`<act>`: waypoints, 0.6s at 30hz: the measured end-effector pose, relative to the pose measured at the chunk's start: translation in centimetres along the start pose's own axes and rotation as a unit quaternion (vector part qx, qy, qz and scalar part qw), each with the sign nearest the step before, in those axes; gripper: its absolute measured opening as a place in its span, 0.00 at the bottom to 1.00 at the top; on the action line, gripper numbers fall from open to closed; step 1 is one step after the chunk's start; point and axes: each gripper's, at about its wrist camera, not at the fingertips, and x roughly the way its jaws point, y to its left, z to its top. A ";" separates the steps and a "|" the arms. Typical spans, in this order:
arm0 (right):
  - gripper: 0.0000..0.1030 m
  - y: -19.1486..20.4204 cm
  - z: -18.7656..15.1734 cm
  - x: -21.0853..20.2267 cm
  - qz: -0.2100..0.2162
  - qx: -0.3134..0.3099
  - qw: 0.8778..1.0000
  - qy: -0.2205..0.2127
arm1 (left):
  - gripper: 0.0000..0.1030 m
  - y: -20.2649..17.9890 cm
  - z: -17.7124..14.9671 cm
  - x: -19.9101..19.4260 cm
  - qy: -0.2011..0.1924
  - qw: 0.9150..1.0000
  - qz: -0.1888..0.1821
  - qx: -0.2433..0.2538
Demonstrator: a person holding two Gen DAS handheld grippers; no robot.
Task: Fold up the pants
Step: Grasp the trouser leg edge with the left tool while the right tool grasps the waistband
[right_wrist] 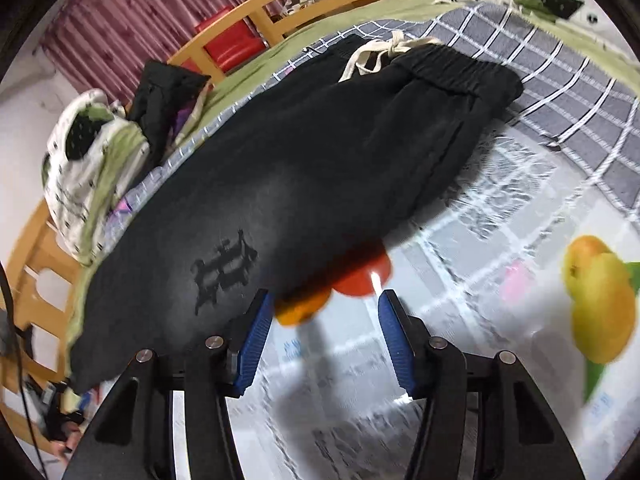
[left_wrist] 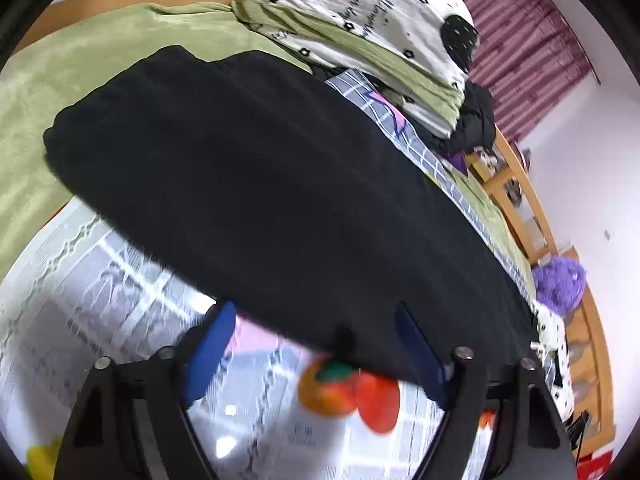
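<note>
We saw the black pants (right_wrist: 304, 168) lying flat across the bed, partly on a grey checked blanket (right_wrist: 560, 80) and partly on a white sheet (right_wrist: 500, 240) printed with fruit. From the right wrist view the elastic waistband and its pale drawstring (right_wrist: 380, 54) lay at the far end, while a dark emblem (right_wrist: 224, 276) sat on the cloth near our right gripper (right_wrist: 320, 332). That gripper's blue fingers (right_wrist: 254, 344) stood spread apart, with nothing between them; the left finger was close beside the pants' near edge, though we could not tell whether it touched. From the left wrist view the pants (left_wrist: 260, 184) filled the middle of the picture, and our left gripper (left_wrist: 316, 344) was likewise spread wide, its right-hand finger (left_wrist: 420, 356) seeming to lie against the underside of the pants' near edge, the other over the sheet. A green blanket (left_wrist: 80, 80) lay beyond the pants, and a heap of white dotted bedding (left_wrist: 360, 20) rested against the wooden bed rail (left_wrist: 520, 184).
</note>
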 end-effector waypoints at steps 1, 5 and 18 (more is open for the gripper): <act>0.53 -0.1 0.4 0.4 0.013 0.010 1.000 -0.001 | 0.72 0.1 0.3 0.3 0.000 1.000 0.000 -0.007; 0.41 0.1 1.8 2.3 0.045 0.037 0.998 0.009 | 0.50 0.2 1.4 1.2 0.000 0.999 0.015 -0.032; 0.14 8.6 10.3 0.2 0.048 -0.064 0.996 -0.048 | 0.06 -7.0 9.5 -0.9 -0.063 0.995 0.009 0.072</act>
